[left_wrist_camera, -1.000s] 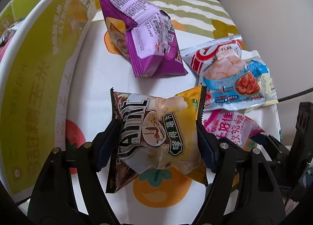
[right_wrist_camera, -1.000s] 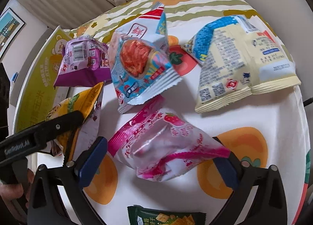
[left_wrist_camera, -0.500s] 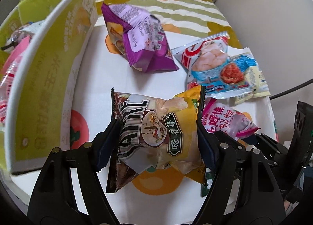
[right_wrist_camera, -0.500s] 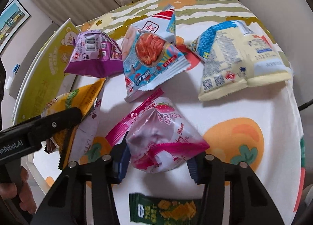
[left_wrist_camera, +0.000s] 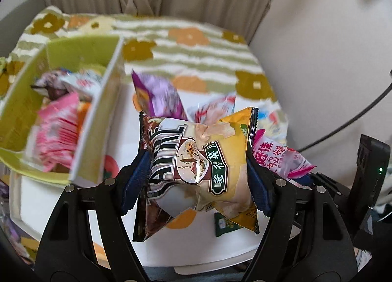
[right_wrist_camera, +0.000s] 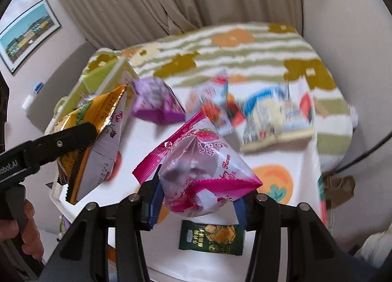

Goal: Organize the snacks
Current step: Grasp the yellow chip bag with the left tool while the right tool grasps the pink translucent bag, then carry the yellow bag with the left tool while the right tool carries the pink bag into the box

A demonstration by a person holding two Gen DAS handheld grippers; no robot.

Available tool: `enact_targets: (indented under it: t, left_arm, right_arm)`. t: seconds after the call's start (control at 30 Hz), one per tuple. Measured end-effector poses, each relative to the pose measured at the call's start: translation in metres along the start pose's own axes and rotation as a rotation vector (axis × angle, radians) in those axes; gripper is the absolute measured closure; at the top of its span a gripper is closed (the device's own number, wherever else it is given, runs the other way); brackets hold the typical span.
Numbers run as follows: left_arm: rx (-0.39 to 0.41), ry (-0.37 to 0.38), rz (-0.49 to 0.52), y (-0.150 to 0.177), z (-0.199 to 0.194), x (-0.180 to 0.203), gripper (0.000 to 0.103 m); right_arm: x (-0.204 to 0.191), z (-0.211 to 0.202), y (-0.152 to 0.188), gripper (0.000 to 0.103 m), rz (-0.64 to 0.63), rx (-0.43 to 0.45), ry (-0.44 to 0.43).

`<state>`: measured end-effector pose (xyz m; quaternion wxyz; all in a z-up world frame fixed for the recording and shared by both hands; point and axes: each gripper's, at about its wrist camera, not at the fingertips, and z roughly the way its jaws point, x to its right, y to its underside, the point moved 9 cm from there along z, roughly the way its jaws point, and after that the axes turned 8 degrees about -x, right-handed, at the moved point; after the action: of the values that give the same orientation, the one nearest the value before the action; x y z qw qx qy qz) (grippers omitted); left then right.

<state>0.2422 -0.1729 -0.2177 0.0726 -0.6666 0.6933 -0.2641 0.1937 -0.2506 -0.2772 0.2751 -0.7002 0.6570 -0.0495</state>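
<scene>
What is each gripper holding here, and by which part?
Left gripper pinches the yellow chip bag across its middle; right gripper pinches the pink strawberry candy bag across its lower body.

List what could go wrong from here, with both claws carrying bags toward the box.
1. The left claw squeezes the puffy chip bag across its middle; the chips may get crushed.
2. The right claw pinches only the lower part of the pink candy bag, so it might slip out.
3. The green box already looks crowded, so added bags may spill over.
</scene>
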Motion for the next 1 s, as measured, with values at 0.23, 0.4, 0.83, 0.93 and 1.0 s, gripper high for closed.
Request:
enact_targets:
  t: [0.23,0.4,0.83,0.93,1.0]
  left_arm:
    - [0.118,-0.06,-0.047,-0.027,-0.062,-0.036,0.031]
    - [0.175,-0.117,-0.087,-0.049,-0.093,-0.09,0.031]
    - [0.079,-0.206,-0.128,-0.102,-0.076,-0.251,0.03]
    - [0.025,-0.189,-0.113,-0.106,-0.056,-0.277,0.03]
    - [-0.007,-0.185,-0.093,-0.108,-0.042,-0.288,0.03]
  right_arm:
    - [-0.05,-0.037,-0.04,0.058,-0.099,0.09,-0.078]
    - [-0.096,-0.037,-0.072,0.058,-0.154,0.126,-0.128]
    - [-0.207,0.024,-0.137,0.058,-0.177,0.111,-0.182]
    - [-0.225,0.043,-0.147,0.058,-0.162,0.091,-0.168]
    - [-0.232,0.054,-0.152,0.058,-0.147,0.081,-0.155]
